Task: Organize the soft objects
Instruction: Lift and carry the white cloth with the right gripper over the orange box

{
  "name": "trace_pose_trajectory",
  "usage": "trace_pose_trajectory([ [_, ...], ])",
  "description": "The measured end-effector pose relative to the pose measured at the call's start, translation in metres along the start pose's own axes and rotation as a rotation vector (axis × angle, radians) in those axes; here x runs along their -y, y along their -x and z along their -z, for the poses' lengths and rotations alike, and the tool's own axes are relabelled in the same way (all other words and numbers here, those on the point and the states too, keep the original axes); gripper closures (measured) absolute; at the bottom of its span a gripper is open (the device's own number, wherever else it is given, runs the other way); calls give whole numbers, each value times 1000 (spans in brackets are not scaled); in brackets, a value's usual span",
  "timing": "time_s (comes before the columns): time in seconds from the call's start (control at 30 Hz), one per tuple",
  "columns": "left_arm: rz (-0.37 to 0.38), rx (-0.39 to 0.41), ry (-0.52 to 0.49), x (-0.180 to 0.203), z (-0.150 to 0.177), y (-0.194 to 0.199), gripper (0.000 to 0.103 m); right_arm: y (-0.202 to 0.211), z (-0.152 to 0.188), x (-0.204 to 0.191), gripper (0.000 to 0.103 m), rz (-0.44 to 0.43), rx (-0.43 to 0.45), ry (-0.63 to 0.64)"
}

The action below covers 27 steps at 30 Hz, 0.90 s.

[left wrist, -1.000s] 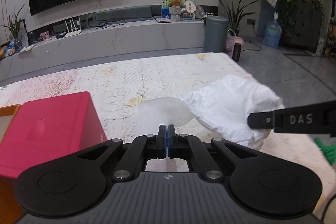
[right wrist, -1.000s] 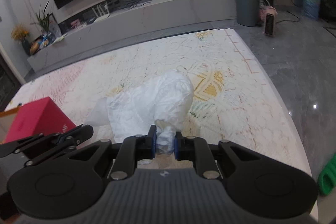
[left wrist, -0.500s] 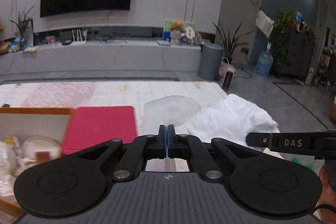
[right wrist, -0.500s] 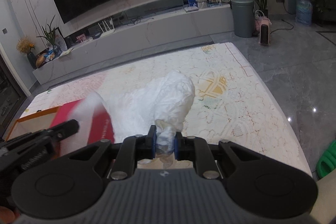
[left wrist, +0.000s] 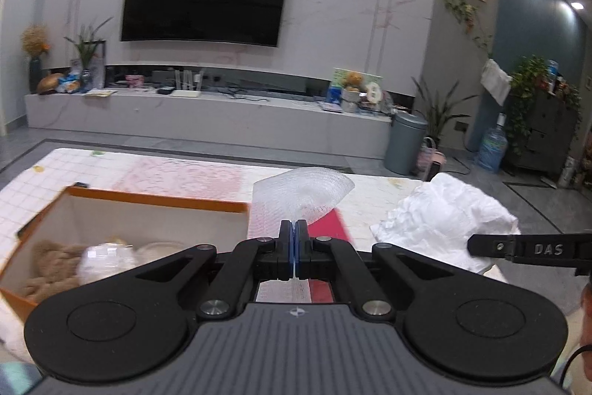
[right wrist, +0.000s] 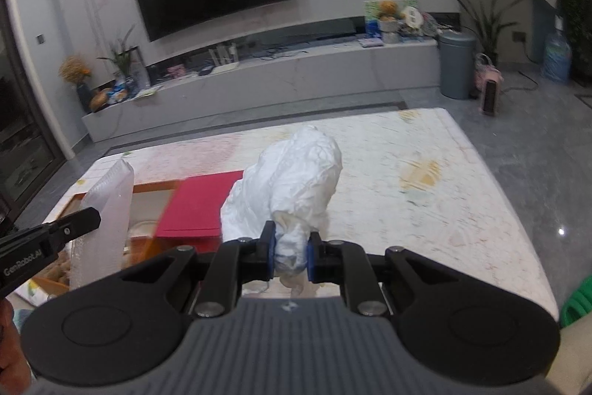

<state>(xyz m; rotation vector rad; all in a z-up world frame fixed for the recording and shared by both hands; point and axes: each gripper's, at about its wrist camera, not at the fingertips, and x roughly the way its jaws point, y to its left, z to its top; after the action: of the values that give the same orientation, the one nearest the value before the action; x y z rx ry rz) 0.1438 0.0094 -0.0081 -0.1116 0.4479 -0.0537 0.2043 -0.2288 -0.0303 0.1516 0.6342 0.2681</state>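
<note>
Left wrist view: the scene is running from the box on the left to the white wad on the right.
Box [left wrist: 122,210]: sitting open on the mat [left wrist: 185,169], orange-rimmed, with a brown plush [left wrist: 51,265] and other soft pieces lying inside; the near items are blurring.
Red lid [left wrist: 327,228]: lying just right of the box, mostly hidden behind the wrap.
Left gripper [left wrist: 295,239]: jaws are pinching fully together on the wrap [left wrist: 299,191], a thin clear bubble sheet that is fanning up above the tips, over the box's right edge.
Wad [left wrist: 444,221]: crumpled white soft material, hanging to the right, off the mat.
Right gripper [right wrist: 290,254]: in its own view the jaws are standing narrow, clamping a tail of the wad, whose bulk is rising above the tips.
Where things are: both soft items are being carried in the air near the box; neither is inside yet.
Risk, wrap: the pinch is catching only an edge, so the sheet may be slipping free or draping over the rim instead of dropping in.
Risk, wad: it looks bulky, and held by one tail it could be unfurling, snagging the lid or spilling past the box wall.
Risk, grippers: they are working close together, so a clash over the opening seems possible.
</note>
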Motion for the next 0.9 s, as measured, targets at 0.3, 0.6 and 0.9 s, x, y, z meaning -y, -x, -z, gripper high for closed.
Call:
trace_pose_trajectory([
  [0.3, -104, 14, 64, -56, -5, 17, 103, -12, -5, -73, 90, -103, -9, 104],
  [0.6, -171, 15, 86, -117, -13, 21, 103, -46, -11, -130, 89, -182, -44, 153],
  [0.9, -152, -111, 126, -181, -27, -20, 103, -107, -20, -174, 89, -216, -121, 206],
])
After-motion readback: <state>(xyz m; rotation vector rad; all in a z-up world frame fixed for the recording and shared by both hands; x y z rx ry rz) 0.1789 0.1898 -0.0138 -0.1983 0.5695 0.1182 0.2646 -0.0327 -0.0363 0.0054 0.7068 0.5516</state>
